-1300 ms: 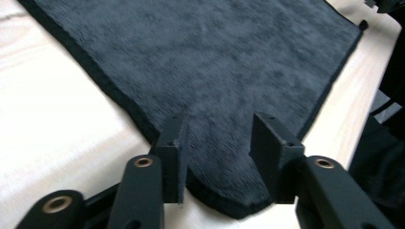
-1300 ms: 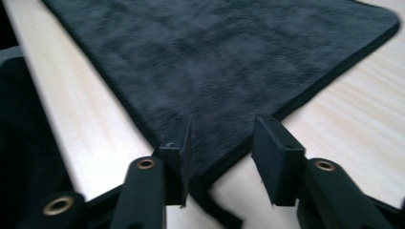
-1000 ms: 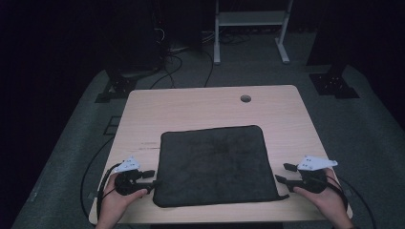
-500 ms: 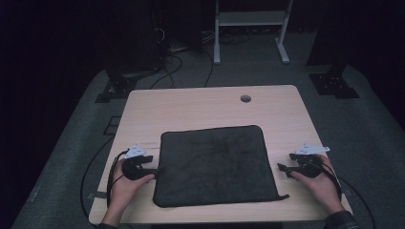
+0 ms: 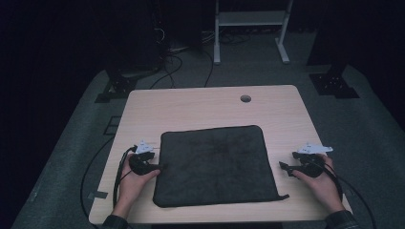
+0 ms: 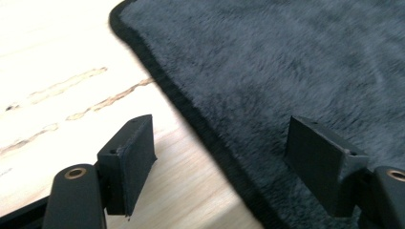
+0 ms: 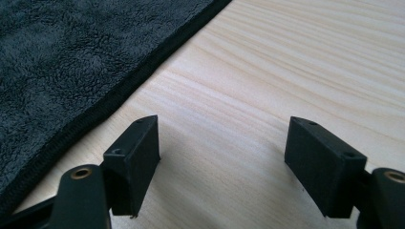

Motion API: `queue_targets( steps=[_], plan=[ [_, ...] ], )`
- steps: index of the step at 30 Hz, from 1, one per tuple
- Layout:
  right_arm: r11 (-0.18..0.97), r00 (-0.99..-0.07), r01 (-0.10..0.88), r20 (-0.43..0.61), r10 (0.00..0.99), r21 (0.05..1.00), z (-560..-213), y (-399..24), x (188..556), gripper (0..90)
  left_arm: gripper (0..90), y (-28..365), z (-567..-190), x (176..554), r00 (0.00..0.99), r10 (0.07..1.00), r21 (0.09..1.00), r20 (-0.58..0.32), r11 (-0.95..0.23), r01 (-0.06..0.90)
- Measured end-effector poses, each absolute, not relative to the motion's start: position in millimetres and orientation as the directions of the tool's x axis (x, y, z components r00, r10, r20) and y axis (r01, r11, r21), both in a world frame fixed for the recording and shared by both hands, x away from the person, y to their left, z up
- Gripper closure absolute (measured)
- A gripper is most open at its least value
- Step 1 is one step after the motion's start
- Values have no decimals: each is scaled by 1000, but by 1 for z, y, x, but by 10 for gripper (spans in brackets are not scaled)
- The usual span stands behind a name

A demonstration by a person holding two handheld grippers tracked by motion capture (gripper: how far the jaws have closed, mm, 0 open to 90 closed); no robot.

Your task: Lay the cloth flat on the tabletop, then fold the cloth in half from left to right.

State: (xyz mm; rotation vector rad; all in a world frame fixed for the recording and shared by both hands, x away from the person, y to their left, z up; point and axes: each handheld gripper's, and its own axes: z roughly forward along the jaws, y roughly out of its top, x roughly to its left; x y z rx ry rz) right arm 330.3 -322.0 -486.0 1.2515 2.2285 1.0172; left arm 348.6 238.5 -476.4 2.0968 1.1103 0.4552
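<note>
A dark grey plush cloth (image 5: 217, 164) lies flat on the front half of the light wooden table (image 5: 200, 107). My left gripper (image 5: 155, 167) rests at the cloth's left edge, held by a hand. In the left gripper view its jaws stand open and straddle the cloth's hemmed edge (image 6: 200, 124), one jaw over wood and one over cloth (image 6: 296, 71). My right gripper (image 5: 285, 168) sits on bare wood just right of the cloth. In the right gripper view its jaws are open over the table (image 7: 267, 95), with the cloth (image 7: 71, 62) off to the left.
A round cable hole (image 5: 245, 98) sits near the table's far edge. Cables (image 5: 117, 176) trail from both grippers over the front edge. Beyond the table, on dark carpet, stand a white frame (image 5: 248, 28) and black stands (image 5: 334, 81).
Both hands have slid forward along the table. The left gripper has come up to the cloth's left edge. The right gripper has moved farther up beside the cloth's right edge.
</note>
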Motion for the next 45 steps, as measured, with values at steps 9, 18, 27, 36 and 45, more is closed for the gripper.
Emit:
queue_targets(
  steps=[9,18,27,36,45],
  plan=[
    [338,-526,568,15,850,750,-486,-322,330,264,452,238,-478,345,549,836,750,0,-363,552],
    [340,-528,567,14,849,750,-486,-322,330,264,739,238,-479,344,537,842,770,-59,-304,561],
    [343,-532,566,14,847,750,-486,-322,330,257,870,237,-479,347,515,846,759,-136,-246,603],
    [345,-533,568,14,846,747,-486,-322,330,224,870,248,-470,347,509,847,768,-156,-220,601],
    [346,-526,576,12,850,741,-487,-322,331,169,870,280,-463,351,445,886,775,-133,-187,604]
  ],
)
